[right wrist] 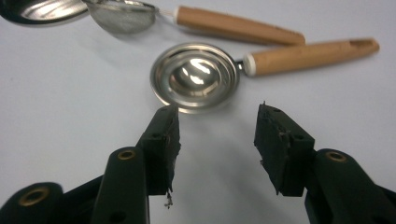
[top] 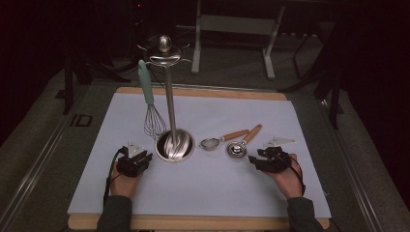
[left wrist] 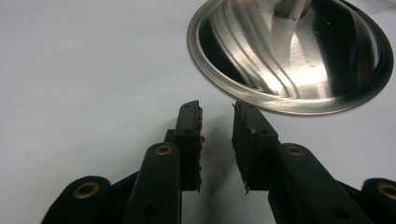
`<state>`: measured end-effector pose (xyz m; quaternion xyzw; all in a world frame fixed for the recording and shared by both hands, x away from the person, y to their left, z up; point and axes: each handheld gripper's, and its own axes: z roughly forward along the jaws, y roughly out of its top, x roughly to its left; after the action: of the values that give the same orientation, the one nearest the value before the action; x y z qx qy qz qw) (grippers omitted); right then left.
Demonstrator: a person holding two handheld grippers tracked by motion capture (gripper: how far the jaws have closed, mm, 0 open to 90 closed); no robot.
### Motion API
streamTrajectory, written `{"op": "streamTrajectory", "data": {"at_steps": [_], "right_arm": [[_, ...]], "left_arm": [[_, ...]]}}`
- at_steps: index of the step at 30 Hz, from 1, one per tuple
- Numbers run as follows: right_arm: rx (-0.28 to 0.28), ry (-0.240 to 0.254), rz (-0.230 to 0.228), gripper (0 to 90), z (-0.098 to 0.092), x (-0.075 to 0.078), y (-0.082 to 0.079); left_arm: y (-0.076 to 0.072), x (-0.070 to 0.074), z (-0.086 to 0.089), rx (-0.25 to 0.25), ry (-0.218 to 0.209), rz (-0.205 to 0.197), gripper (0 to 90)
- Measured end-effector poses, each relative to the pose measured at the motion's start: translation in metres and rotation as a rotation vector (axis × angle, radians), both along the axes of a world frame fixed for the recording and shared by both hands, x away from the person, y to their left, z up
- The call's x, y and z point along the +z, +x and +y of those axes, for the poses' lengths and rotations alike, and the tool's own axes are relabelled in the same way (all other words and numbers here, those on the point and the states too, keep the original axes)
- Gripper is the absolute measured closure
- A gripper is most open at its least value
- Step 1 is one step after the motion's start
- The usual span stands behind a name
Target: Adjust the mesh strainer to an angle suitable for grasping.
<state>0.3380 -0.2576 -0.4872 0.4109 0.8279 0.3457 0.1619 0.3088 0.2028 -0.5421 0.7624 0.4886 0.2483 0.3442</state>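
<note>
A steel utensil stand rises from a round steel base on the white mat. A whisk with a pale green handle hangs from the stand's top. To the right lie a small mesh strainer and a steel measuring spoon, both with wooden handles. My left gripper rests just left of the base, open with nothing between its jaws; in its own view the left gripper points at the base rim. My right gripper lies right of the spoon, open and empty; the right gripper faces the spoon's bowl, with the strainer behind it.
The white mat covers a wooden board whose edge shows at front and back. A metal frame stands on the dark floor behind the table. Bare mat stretches in front of both hands.
</note>
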Motion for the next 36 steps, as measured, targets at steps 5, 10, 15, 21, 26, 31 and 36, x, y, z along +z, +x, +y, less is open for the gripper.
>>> {"op": "streamTrajectory", "data": {"at_steps": [5,10,15,21,26,31,36], "right_arm": [[0.019,-0.003,-0.008,50.4,0.013,0.003,0.008],[0.055,-0.025,-0.012,50.9,0.032,0.004,0.019],[0.083,-0.004,-0.008,51.9,0.053,0.009,0.033],[0.088,-0.048,-0.023,61.3,0.075,0.010,0.050],[0.078,-0.088,0.001,70.2,0.087,0.002,0.063],[0.045,-0.119,0.010,89.7,0.087,-0.003,0.070],[-0.004,-0.135,0.035,89.8,0.079,-0.010,0.079]], "left_arm": [[0.000,0.000,0.000,0.000,0.004,0.001,71.8],[0.000,0.000,0.000,0.000,0.001,0.002,71.1],[0.000,0.000,0.000,0.002,-0.002,0.004,71.1],[0.001,0.000,0.000,0.002,-0.005,0.006,70.9],[0.001,0.000,0.000,0.003,-0.006,0.008,70.8],[0.001,0.000,0.001,0.003,-0.009,0.008,70.6],[0.001,0.000,0.001,0.005,-0.007,0.008,70.3]]}}
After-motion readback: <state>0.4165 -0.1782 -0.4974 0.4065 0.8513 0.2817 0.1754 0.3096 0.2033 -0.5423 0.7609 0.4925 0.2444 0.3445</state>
